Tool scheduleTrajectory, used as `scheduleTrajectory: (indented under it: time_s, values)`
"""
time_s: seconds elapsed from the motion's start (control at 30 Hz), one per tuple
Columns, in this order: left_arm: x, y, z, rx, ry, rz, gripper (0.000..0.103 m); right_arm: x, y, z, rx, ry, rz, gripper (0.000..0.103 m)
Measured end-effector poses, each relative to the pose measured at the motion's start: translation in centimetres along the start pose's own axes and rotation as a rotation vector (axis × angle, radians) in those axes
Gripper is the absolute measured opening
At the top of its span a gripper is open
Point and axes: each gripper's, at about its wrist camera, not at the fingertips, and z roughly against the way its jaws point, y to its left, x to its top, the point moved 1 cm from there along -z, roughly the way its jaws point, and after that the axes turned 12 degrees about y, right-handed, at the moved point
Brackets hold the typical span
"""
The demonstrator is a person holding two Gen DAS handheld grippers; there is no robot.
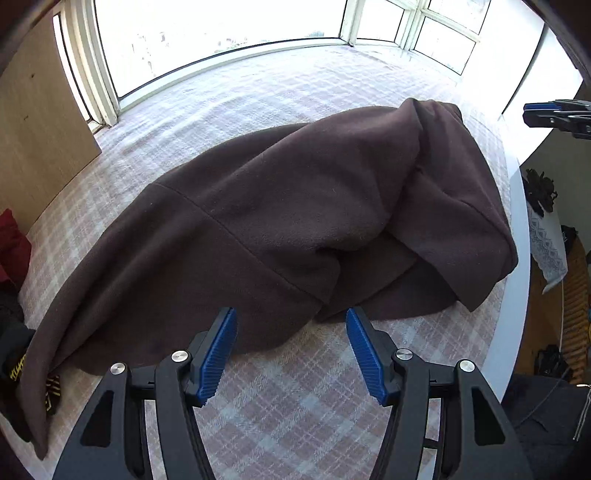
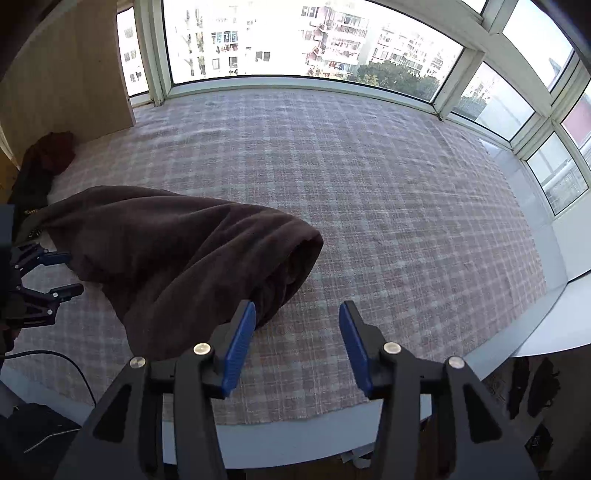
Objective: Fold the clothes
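home bedroom | plaid-covered bed (image 2: 369,192) | bay window (image 2: 295,40) | apartment blocks outside

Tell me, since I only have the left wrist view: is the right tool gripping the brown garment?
Observer: No. The right tool is open, with nothing between its pads. The brown garment lies to its left.
Operator: What is past the garment's bunched end?
Observer: Only bare plaid cover, with no other clothing on that side.
Operator: My window is washed out. What is outside?
Observer: Apartment buildings and some trees.
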Motion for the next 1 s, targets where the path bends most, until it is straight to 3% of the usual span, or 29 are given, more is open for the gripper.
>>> scheduleTrajectory:
  time_s: [0.07,0.23,0.33,0.37,0.4,0.43,0.53,0.63,0.7,0.83,0.93,1.0]
  values:
    - [1.2,0.0,-1.4,0.028,0.028,-0.002,0.054,-1.1,2.5,-0.8,0.034,0.034,0.046,0.052]
    - [1.2,3.2,-1.1,-0.11,0.021,0.088,0.033,-3.2,7.5,-5.9,0.117,0.141,0.08,0.052]
    - [0.7,4.0,0.3,-0.109,-0.008,0.082,0.03,-2.8,8.7,-8.7,0.052,0.16,0.082,0.052]
    - [0.6,4.1,0.8,-0.109,-0.017,0.08,0.028,-2.6,8.8,-9.1,0.061,0.158,0.079,0.05]
    - [0.5,4.3,1.3,-0.112,-0.028,0.08,0.026,-2.4,8.7,-9.2,0.1,0.156,0.069,0.026]
    - [0.4,4.6,2.0,-0.111,-0.042,0.083,0.024,-2.2,8.7,-9.3,0.138,0.155,0.059,0.011]
    - [-0.2,5.4,4.1,-0.083,-0.091,0.095,0.022,-1.7,8.5,-8.3,0.201,0.118,0.053,0.008]
    - [-1.3,6.8,7.2,-0.055,-0.148,0.123,0.005,-1.4,7.9,-4.0,0.245,0.015,0.054,0.007]
    - [-2.1,8.2,9.4,-0.043,-0.183,0.135,0.007,-0.7,7.0,-0.7,0.271,-0.054,0.052,0.007]
    - [-1.6,8.5,10.9,-0.014,-0.172,0.067,0.008,2.3,5.5,3.5,0.298,-0.158,0.049,0.007]
    - [-0.7,6.3,10.4,-0.066,-0.167,-0.024,0.029,6.4,4.7,4.1,0.309,-0.195,0.049,0.007]
    - [-0.1,4.6,10.0,-0.081,-0.166,-0.071,0.032,9.8,4.9,3.1,0.299,-0.201,0.054,0.007]
